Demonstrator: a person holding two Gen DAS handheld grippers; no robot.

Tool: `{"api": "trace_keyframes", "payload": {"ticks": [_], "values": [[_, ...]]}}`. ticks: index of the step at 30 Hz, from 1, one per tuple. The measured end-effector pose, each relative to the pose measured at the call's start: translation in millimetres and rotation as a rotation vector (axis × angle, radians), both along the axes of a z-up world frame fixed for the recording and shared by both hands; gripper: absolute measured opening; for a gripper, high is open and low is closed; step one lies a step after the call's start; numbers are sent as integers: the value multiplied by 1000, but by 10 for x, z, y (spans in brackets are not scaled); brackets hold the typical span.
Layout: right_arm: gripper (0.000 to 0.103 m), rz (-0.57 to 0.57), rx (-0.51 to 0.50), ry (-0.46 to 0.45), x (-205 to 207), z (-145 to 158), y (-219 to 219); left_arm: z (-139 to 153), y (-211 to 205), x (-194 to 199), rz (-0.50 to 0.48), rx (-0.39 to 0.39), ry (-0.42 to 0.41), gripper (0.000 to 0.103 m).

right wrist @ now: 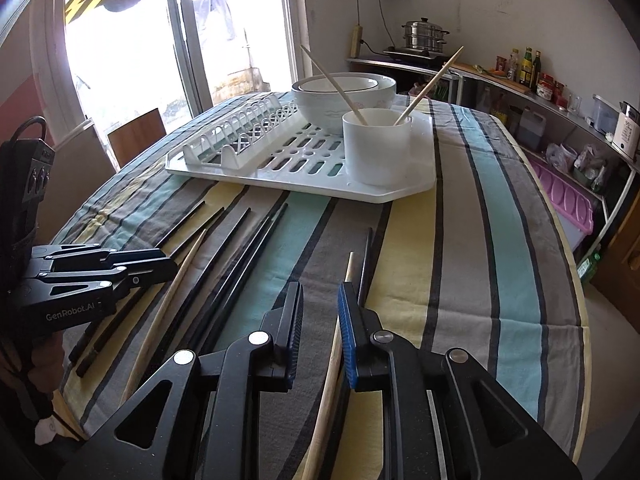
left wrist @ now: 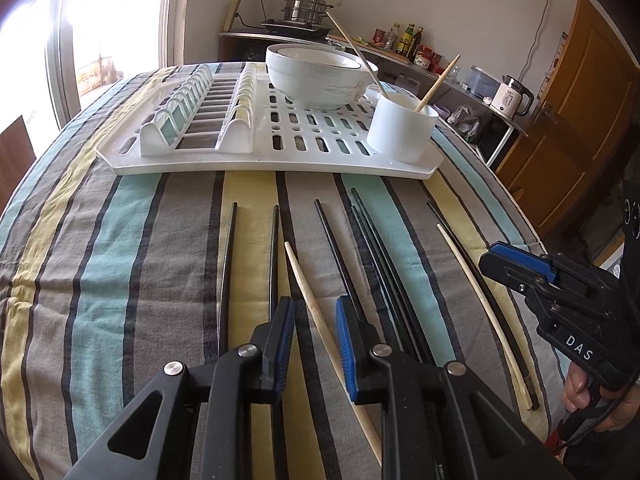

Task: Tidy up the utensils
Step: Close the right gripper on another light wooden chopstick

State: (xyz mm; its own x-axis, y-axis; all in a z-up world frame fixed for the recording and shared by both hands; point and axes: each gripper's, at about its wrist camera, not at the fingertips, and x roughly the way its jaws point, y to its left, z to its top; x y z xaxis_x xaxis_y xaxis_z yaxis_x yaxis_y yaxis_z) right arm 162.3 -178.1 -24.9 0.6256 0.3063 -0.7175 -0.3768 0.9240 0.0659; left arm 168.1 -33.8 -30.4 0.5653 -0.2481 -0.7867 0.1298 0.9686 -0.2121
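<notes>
Left claw [left wrist: 315, 334] and right claw [right wrist: 320, 326]: black angular linkages, silver round pivot screws, ribbed blue finger pads [left wrist: 345, 344]. White lettering "DAS" and "GenRobot.AI". Bare-skinned hand [left wrist: 596, 396].

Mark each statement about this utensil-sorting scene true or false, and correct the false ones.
1. Two wooden chopsticks stand in the white cup. True.
2. The left gripper grips a black chopstick. False: it is open, with a wooden chopstick lying on the cloth between its fingers.
3. The stacked bowls sit on the drying rack. True.
4. The right gripper is shut. False: it is open.
</notes>
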Motion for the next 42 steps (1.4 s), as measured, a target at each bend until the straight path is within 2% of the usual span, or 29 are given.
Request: {"api": "trace_keyframes", "payload": {"ticks": [17,23,26,30,38,42], "values": [[18,-10,-49,94,386,-198,38,-44,-85,278,15,21,26,21],[18,-12,-90,97,429,-194,99,-55,-159,293,3,78,4,21],[17,-14,-102,102,433,-193,116,-61,-195,285,2,112,-4,17],[7,-9,-102,105,431,-192,130,-65,-186,294,7,132,-6,8],[6,-17,-67,100,387,-138,110,-36,-183,303,-15,129,0,5],[6,-27,-48,69,335,-14,90,100,-190,253,-30,120,-34,5]]}}
